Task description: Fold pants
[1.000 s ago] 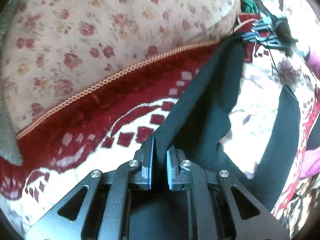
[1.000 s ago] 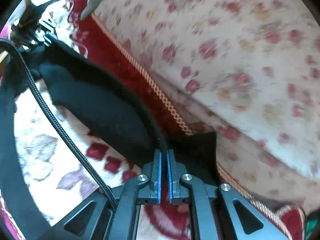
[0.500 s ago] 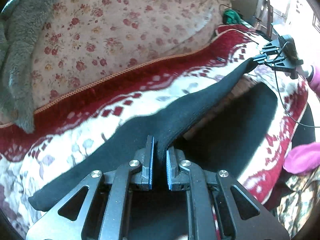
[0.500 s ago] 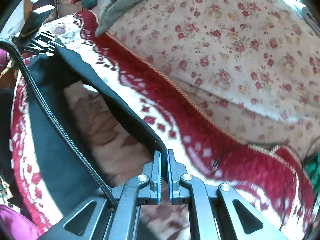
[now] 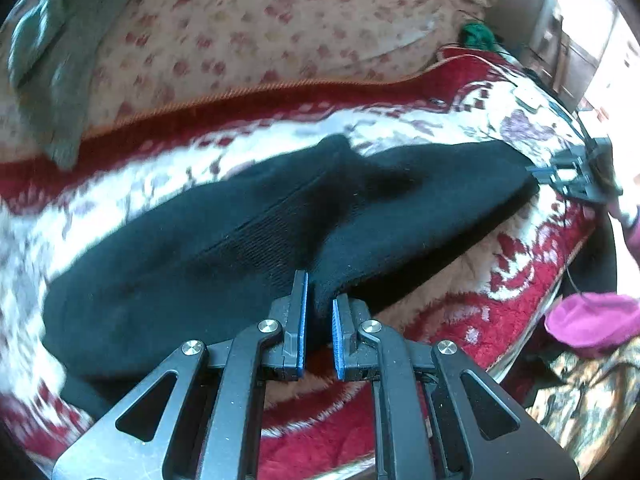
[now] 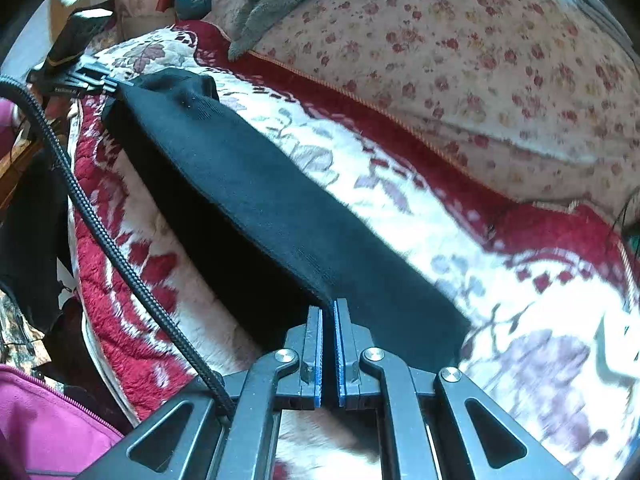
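Observation:
The black pants (image 5: 280, 220) stretch in a long band between my two grippers, held over a red and white blanket (image 5: 500, 312). My left gripper (image 5: 318, 308) is shut on one end of the band. The right gripper (image 5: 560, 176) shows far right in that view, holding the other end. In the right wrist view my right gripper (image 6: 328, 312) is shut on the pants (image 6: 260, 200), and the left gripper (image 6: 92, 84) shows far left at the other end. The far edge of the cloth rests on the blanket.
A floral cushion (image 6: 480, 60) backs the blanket (image 6: 400, 200), with a grey fleece (image 5: 52, 60) draped on it. A pink garment (image 6: 48, 420) lies at the near edge. A black cable (image 6: 100, 220) runs from my right gripper. Cluttered fabrics (image 5: 580, 400) lie beyond the blanket edge.
Both grippers have pulled back from the cushion toward the blanket's near edge, carrying the pants along. The band now lies lower and flatter, with its far edge on the blanket.

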`<state>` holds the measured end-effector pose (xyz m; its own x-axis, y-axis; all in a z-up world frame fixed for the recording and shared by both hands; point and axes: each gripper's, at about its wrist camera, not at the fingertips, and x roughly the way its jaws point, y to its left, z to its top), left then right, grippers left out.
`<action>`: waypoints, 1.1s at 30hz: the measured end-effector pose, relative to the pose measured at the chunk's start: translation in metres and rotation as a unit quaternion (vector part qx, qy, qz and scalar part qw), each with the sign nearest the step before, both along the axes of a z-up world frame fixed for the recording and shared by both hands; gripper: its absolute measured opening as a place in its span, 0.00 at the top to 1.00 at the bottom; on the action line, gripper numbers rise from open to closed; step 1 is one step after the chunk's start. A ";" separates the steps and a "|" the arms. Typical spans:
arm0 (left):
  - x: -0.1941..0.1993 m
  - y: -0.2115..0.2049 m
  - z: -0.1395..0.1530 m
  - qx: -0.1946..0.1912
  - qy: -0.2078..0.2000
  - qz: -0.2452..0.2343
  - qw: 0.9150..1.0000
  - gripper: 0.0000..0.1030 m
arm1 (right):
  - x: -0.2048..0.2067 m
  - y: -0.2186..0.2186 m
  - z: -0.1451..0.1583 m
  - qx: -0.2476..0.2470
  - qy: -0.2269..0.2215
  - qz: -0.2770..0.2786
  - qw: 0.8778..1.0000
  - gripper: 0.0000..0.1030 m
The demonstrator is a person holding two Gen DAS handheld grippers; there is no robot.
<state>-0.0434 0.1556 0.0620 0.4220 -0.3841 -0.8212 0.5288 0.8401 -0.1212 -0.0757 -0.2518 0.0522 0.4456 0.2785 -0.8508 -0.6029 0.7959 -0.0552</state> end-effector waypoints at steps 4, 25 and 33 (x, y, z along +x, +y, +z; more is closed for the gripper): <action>0.001 0.009 -0.018 -0.039 0.031 0.064 0.997 0.91 | -0.005 0.005 -0.019 -0.008 -0.004 -0.011 1.000 0.95; -0.010 -0.002 -0.017 -0.024 0.009 0.087 0.996 0.68 | -0.011 -0.017 -0.006 0.164 0.029 -0.111 0.980 0.56; -0.028 0.020 -0.004 -0.071 0.015 0.097 0.993 0.49 | -0.007 0.015 0.003 0.200 0.039 -0.074 0.976 0.55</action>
<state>-0.0710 0.1754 0.0580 0.4764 -0.4110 -0.7772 0.3527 0.8991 -0.2593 -0.0830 -0.2372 0.0551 0.4440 0.5337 -0.7197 -0.4704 0.8225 0.3197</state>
